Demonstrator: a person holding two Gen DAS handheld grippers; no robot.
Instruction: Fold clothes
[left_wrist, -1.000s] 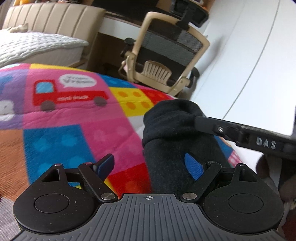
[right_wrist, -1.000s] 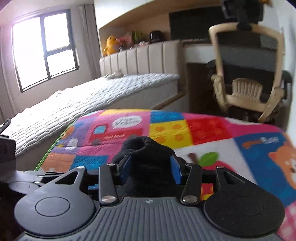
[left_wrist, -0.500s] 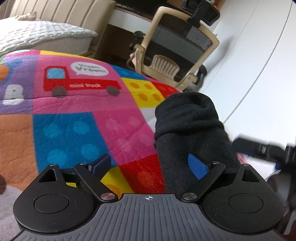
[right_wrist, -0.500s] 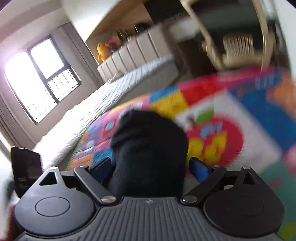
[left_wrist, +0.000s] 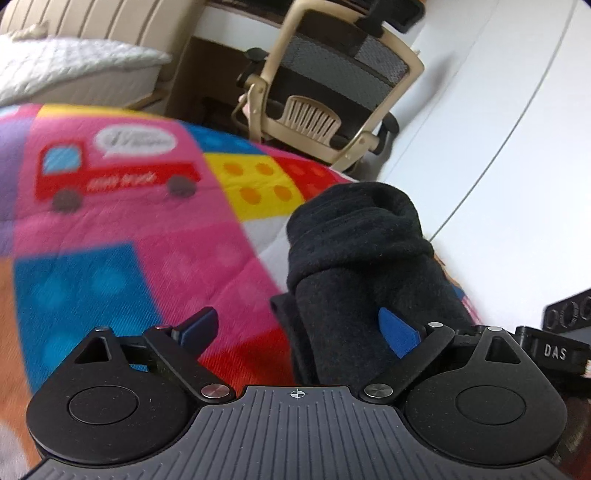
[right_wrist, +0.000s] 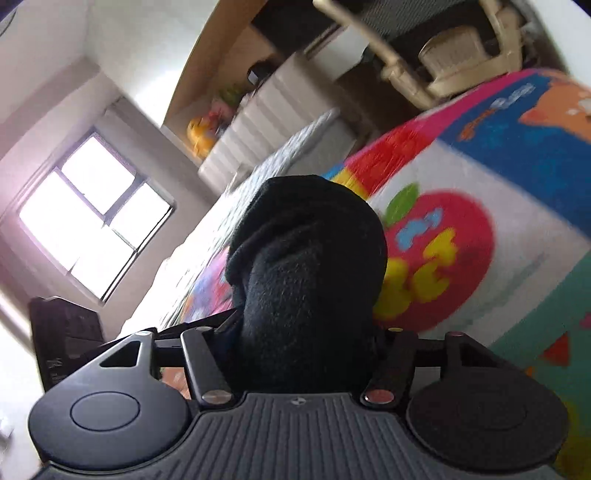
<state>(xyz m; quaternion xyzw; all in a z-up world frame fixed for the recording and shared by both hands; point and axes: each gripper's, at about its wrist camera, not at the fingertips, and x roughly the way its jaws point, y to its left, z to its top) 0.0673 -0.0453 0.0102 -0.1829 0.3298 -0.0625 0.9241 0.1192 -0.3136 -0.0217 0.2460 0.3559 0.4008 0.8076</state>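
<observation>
A: Where is the garment?
B: The rolled black garment (right_wrist: 306, 266) lies on the colourful blanket (left_wrist: 122, 236), clamped by the right gripper (right_wrist: 306, 332).
A: And the left gripper (left_wrist: 299, 326)?
B: Wide open, the garment against its right finger. Bare blanket lies leftward; a chair (left_wrist: 332, 88) stands beyond the edge.

The left tongs (left_wrist: 299, 326) hang spread wide over the bright patchwork blanket (left_wrist: 122, 236), their right pad against a bunched black garment (left_wrist: 365, 258); an office chair (left_wrist: 332, 81) stands beyond.
</observation>
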